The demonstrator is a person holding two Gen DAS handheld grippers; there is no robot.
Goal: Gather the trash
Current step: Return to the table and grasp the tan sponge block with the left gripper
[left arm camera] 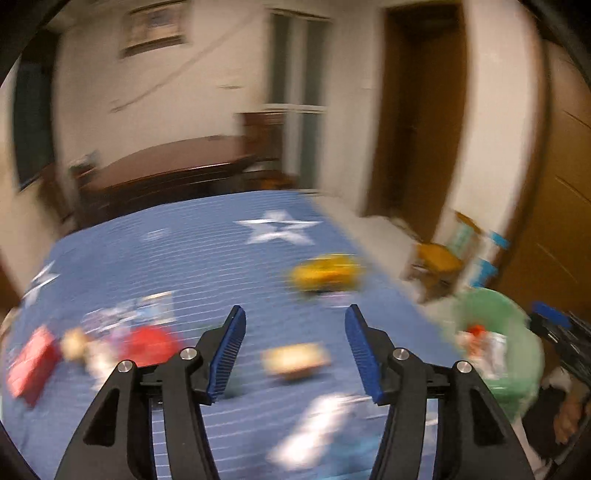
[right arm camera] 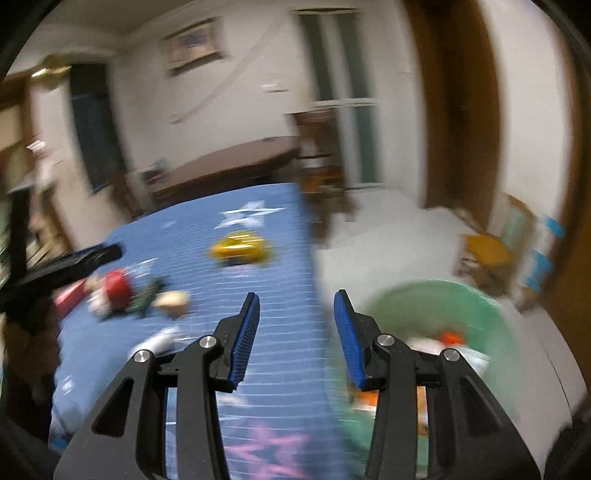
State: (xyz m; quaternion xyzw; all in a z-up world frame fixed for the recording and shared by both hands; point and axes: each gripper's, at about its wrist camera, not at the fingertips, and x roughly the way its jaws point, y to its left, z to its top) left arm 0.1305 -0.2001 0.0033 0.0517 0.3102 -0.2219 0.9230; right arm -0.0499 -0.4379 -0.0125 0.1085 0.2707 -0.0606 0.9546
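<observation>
A blue striped cover (left arm camera: 207, 258) with white stars lies over a flat surface, perhaps a bed or a tabletop; the blur does not let me tell which. Behind it stands a dark wooden table (left arm camera: 173, 162) against a white wall, with a framed picture (left arm camera: 155, 31) high up, a tall window (left arm camera: 299, 96) and a brown doorway (left arm camera: 413, 110) further right.

In the left wrist view the litter runs across the cover from the left: a red packet (left arm camera: 31, 363), some pale and printed wrappers (left arm camera: 122, 317), a round red piece (left arm camera: 151, 343), a tan piece (left arm camera: 295, 358) lying between the tips of the left tongs (left arm camera: 295, 349), and a yellow packet (left arm camera: 327, 271) further back. All are smeared by motion. The left tongs stand apart with nothing gripped.

At the right, beside the cover's edge, sits a green basin (left arm camera: 513, 332) on the pale floor, with red, white and orange scraps inside. Cardboard boxes (left arm camera: 439, 266) stand against the wall beyond it.

In the right wrist view the right tongs (right arm camera: 297, 339) are also apart and empty, hovering over the edge of the cover, with the green basin just to their right. The left tongs' dark fingers (right arm camera: 74, 260) reach in from the left edge above the red pieces.
</observation>
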